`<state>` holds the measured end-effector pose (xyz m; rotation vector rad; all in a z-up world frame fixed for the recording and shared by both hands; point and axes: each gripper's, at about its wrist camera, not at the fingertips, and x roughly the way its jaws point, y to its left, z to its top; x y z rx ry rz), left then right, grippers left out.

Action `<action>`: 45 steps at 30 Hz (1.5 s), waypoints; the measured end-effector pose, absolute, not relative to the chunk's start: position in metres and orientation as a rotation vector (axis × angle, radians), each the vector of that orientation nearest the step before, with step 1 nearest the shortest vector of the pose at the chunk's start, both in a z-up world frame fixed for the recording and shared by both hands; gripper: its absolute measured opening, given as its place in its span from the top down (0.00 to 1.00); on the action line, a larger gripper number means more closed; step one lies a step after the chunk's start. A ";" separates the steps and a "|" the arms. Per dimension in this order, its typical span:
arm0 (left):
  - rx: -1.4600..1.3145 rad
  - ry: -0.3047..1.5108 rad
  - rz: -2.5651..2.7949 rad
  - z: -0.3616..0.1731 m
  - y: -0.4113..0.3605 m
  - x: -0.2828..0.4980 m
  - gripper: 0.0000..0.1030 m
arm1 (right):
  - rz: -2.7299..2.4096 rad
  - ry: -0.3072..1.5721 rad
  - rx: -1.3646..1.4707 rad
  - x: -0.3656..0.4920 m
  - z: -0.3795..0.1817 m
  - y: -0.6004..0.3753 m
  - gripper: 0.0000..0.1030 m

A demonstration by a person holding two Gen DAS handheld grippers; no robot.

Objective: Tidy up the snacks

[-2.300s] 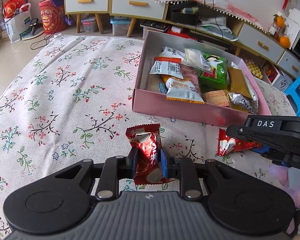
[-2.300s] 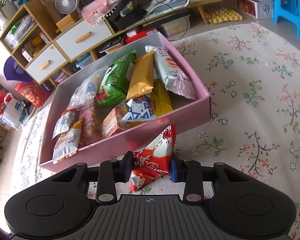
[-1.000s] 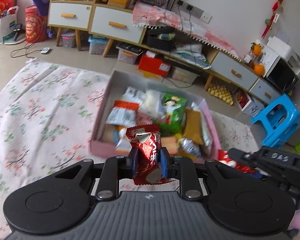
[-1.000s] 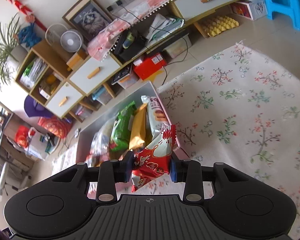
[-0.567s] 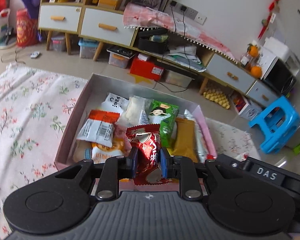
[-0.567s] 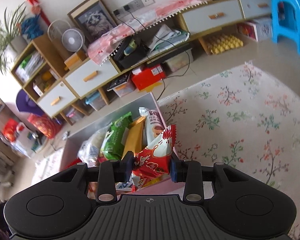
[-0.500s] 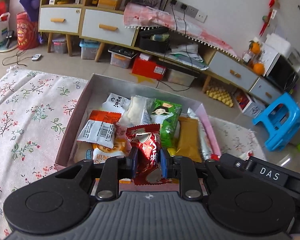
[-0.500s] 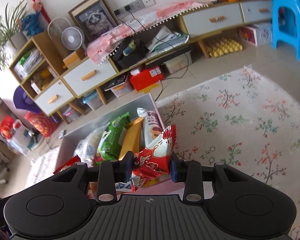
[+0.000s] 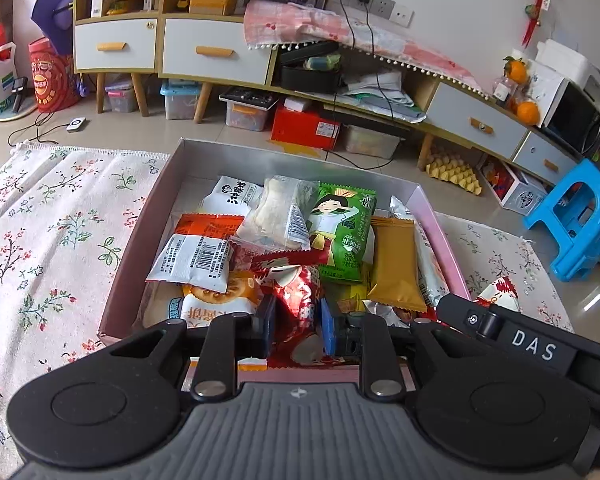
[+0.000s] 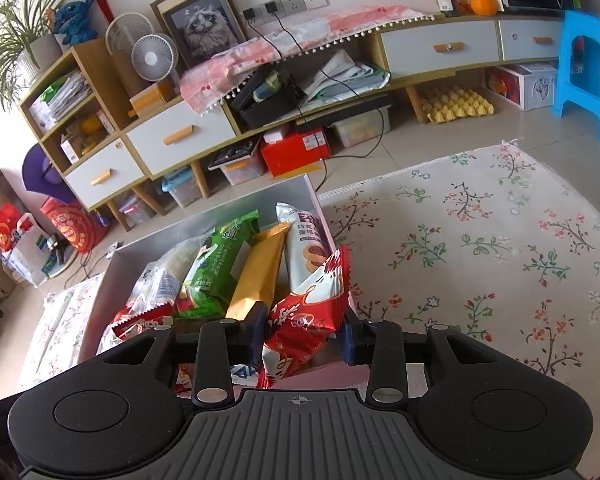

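Both red snack packs have come up off the flowery cloth [image 10: 480, 240] and now hang over the pink box [image 9: 136, 248]. The left hand-held gripper [image 9: 298, 322] squeezes one red pack [image 9: 300, 300]. The right hand-held gripper [image 10: 302, 338] squeezes the other pack [image 10: 312, 304]. They can drop in. It says "DAS" on the right one.

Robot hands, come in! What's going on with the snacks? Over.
Left gripper shut on a red packet, over the pink box. Right gripper shut on another red packet, at the box's right edge. Box crowded; nothing blocking.
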<state>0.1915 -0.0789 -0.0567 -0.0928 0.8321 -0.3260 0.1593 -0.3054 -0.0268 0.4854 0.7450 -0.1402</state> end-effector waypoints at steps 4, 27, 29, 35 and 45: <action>-0.076 0.819 -0.320 -0.053 -0.082 0.191 0.74 | -0.127 0.742 0.492 0.161 -0.026 -0.305 0.64; -0.034 0.818 -0.325 -0.024 -0.064 0.145 0.03 | -0.070 0.677 0.620 0.128 0.015 -0.331 0.10; -0.031 0.828 -0.324 -0.022 -0.060 0.139 0.01 | -0.075 0.680 0.595 0.121 0.023 -0.332 0.10; 0.029 0.867 -0.294 -0.021 -0.052 0.116 0.01 | -0.113 0.724 0.467 0.099 0.038 -0.324 0.06; 0.083 0.899 -0.269 -0.012 -0.044 0.073 0.00 | -0.133 0.840 0.322 0.052 0.055 -0.305 0.06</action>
